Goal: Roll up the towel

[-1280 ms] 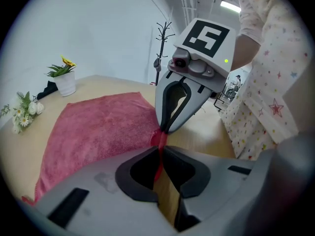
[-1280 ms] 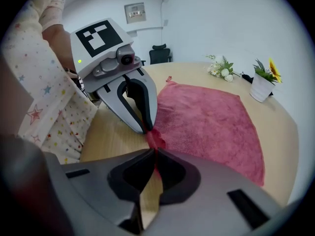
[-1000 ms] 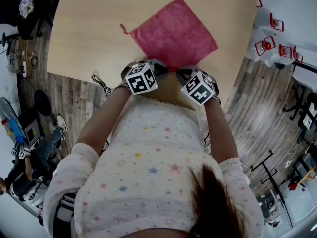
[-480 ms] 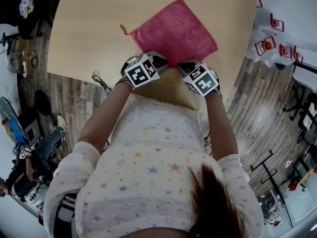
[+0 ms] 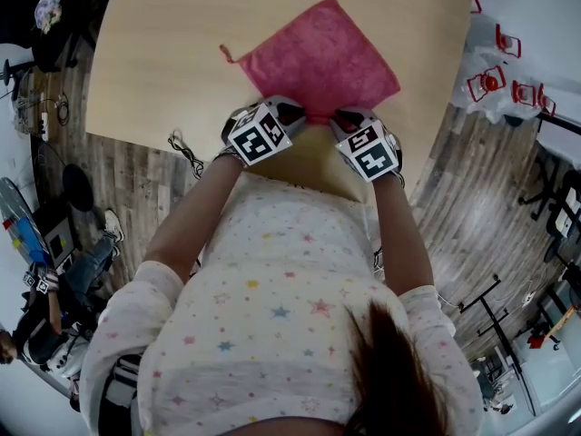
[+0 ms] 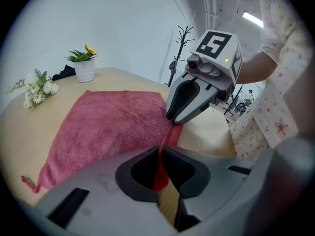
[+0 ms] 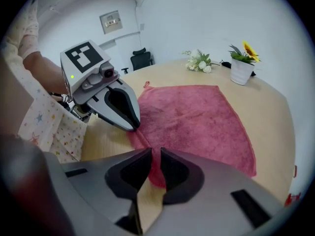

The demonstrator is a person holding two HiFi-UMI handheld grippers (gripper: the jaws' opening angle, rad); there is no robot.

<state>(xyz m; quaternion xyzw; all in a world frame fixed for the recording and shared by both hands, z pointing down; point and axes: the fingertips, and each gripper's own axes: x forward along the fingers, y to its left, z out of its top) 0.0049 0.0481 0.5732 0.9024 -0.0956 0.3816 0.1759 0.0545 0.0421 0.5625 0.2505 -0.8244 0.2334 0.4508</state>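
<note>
The left gripper [image 6: 160, 154] is clamped on the near edge of the pink towel [image 5: 322, 57], which lies flat on the surface [image 5: 163, 53]. It looks soft, light and floppy, best held by that hem. The right gripper [image 7: 153, 154] pinches the same edge.

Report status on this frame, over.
Left gripper and right gripper shut on towel, near end. Towel flat, unrolled. Potted plant far off, not blocking.

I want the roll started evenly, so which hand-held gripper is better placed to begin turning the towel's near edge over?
Left, narrowly: the left hand-held gripper plainly pinches the towel edge; the right hand-held gripper looks clamped too, less clearly.
</note>
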